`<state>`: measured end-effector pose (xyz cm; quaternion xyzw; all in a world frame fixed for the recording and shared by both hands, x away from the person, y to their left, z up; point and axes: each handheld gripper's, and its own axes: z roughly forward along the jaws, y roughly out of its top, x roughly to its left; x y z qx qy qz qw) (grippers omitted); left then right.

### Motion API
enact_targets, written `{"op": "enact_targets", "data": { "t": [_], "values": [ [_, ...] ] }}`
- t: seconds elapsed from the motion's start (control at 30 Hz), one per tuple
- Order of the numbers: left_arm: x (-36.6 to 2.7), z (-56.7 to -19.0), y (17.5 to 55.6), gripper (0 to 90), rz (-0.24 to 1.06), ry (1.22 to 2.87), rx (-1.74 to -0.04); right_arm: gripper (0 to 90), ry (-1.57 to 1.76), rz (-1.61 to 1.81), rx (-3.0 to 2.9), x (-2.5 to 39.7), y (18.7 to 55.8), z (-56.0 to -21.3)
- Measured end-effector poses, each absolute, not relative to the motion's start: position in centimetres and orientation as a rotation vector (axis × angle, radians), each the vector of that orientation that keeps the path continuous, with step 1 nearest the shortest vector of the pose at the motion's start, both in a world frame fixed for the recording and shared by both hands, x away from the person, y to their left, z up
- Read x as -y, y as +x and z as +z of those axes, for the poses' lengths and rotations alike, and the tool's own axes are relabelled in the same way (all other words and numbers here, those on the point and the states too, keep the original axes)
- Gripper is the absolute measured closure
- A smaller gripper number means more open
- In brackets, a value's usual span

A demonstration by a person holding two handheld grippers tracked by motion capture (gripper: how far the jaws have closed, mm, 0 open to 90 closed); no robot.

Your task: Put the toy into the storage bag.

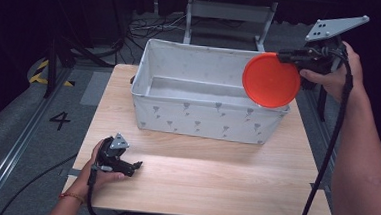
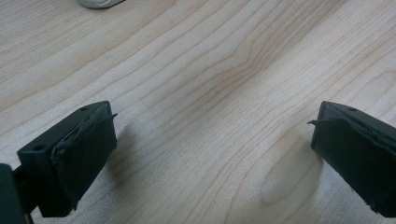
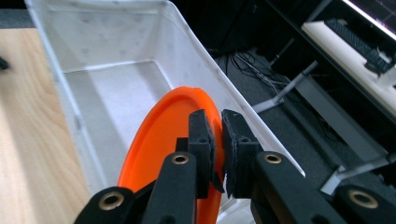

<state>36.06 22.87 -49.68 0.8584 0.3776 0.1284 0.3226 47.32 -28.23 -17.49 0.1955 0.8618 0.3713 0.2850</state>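
Wooden table (image 1: pixel 199 173): right tongs (image 3: pixel 217 126) clamp orange plate (image 1: pixel 271 80) rim above bin (image 1: pixel 197 120); left tongs (image 2: pixel 212 140) spread, empty.

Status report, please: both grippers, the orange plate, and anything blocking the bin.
Right gripper shut on orange plate, held tilted over the bin's right end. Left gripper open, resting on table. Bin interior looks empty, nothing blocking.
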Motion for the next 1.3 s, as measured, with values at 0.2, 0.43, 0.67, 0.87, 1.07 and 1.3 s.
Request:
{"op": "enact_targets", "data": {
  "t": [0.2, 0.43, 0.67, 0.87, 1.07, 1.3],
  "values": [
    [-22.9, -49.7, 36.1, 0.4, 0.333, 2.254, -0.987, 83.4, 0.538, 0.995, -2.334, 28.3, 49.2, -19.3],
    [-22.9, -49.7, 36.1, 0.4, 0.332, 2.255, -0.986, 83.3, 0.499, 0.962, -2.386, 27.2, 49.8, -21.3],
    [-22.9, -49.7, 36.1, 0.5, 0.332, 2.255, -0.986, 83.2, 0.475, 0.899, -2.465, 26.4, 50.4, -23.2],
    [-22.9, -49.7, 36.1, 0.4, 0.332, 2.256, -0.984, 83.2, 0.446, 0.821, -2.546, 26.0, 50.6, -25.1],
    [-22.9, -49.7, 36.1, 0.4, 0.333, 2.257, -0.982, 83.1, 0.372, 0.748, -2.633, 25.1, 50.6, -26.8],
    [-22.9, -49.7, 36.2, 0.4, 0.334, 2.261, -0.980, 82.9, 0.286, 0.615, -2.746, 23.6, 50.5, -28.5]
  ]
}}
